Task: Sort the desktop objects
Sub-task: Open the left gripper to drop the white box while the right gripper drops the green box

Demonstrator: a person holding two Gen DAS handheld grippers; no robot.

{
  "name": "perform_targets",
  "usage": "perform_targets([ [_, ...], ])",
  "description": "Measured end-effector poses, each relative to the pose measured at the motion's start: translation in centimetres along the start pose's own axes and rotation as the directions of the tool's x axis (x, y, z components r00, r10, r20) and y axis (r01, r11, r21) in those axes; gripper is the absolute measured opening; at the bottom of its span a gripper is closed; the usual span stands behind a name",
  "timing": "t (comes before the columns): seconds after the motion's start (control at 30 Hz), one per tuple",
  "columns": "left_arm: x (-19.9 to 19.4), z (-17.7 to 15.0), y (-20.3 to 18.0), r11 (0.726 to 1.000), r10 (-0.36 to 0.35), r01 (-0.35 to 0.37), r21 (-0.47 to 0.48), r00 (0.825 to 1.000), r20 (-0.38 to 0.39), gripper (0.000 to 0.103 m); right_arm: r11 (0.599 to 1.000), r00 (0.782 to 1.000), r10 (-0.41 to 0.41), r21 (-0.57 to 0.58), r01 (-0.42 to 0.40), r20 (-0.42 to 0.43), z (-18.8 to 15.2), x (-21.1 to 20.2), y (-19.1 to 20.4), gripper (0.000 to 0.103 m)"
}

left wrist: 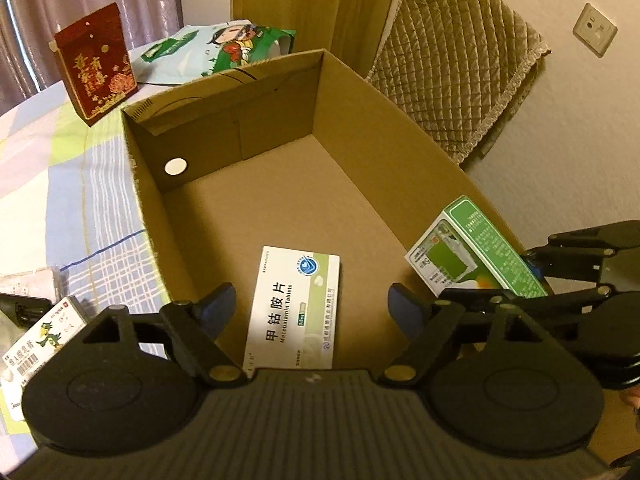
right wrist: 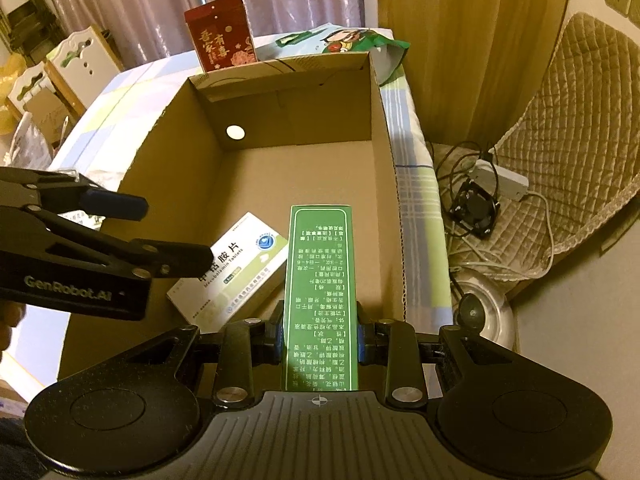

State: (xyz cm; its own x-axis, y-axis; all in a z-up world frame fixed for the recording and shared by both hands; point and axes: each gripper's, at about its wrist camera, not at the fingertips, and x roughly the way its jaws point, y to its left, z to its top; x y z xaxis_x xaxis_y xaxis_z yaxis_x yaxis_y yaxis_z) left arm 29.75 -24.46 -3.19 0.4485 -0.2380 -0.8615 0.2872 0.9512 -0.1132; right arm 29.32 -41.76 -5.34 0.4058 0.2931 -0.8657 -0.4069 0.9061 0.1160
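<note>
Between the closed fingers of the right gripper [right wrist: 320, 338] a long green cardboard carton [right wrist: 318, 296] is clamped above the open brown cardboard box [right wrist: 386, 128]. Just beyond the empty, spread left gripper [left wrist: 312, 304] a flat white tablet box [left wrist: 294, 308] lies on the floor inside; the carton is best lowered beside it, clear of the wall.

Both wrist views look steeply down, close above the open cardboard box [left wrist: 360, 200], sharing its floor and the white tablet box [right wrist: 232, 268].
</note>
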Motion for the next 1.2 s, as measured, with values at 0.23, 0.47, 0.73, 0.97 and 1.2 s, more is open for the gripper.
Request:
perform_targets([
  [0.23,-0.6,-0.2,0.2,1.0,0.014,-0.014,-0.01,1.0,0.013,0.081,0.999,1.0,-0.009,-0.035,0.01,0.016,0.0,0.4,0.2,0.03],
  [0.47,-0.8,-0.4,0.0,1.0,0.03,-0.03,0.008,0.999,0.018,0.082,0.995,1.0,0.018,-0.097,-0.018,-0.008,-0.1,0.1,0.7,0.064],
  [0.73,-1.9,-0.9,-0.5,0.998,0.036,-0.037,0.044,0.999,0.024,0.085,0.99,0.999,0.019,-0.14,-0.024,-0.035,-0.4,-1.4,1.3,0.071],
  [0.97,-3.0,-1.6,-0.8,0.997,0.032,-0.034,0.069,0.999,0.026,0.086,0.987,0.998,-0.005,-0.159,-0.004,-0.058,-0.7,-2.2,1.7,0.071],
  [1.2,-4.3,-2.2,-1.0,0.997,0.026,-0.029,0.077,0.999,0.041,0.088,0.992,0.998,-0.015,-0.128,0.008,-0.055,-1.2,-2.9,1.8,0.071],
])
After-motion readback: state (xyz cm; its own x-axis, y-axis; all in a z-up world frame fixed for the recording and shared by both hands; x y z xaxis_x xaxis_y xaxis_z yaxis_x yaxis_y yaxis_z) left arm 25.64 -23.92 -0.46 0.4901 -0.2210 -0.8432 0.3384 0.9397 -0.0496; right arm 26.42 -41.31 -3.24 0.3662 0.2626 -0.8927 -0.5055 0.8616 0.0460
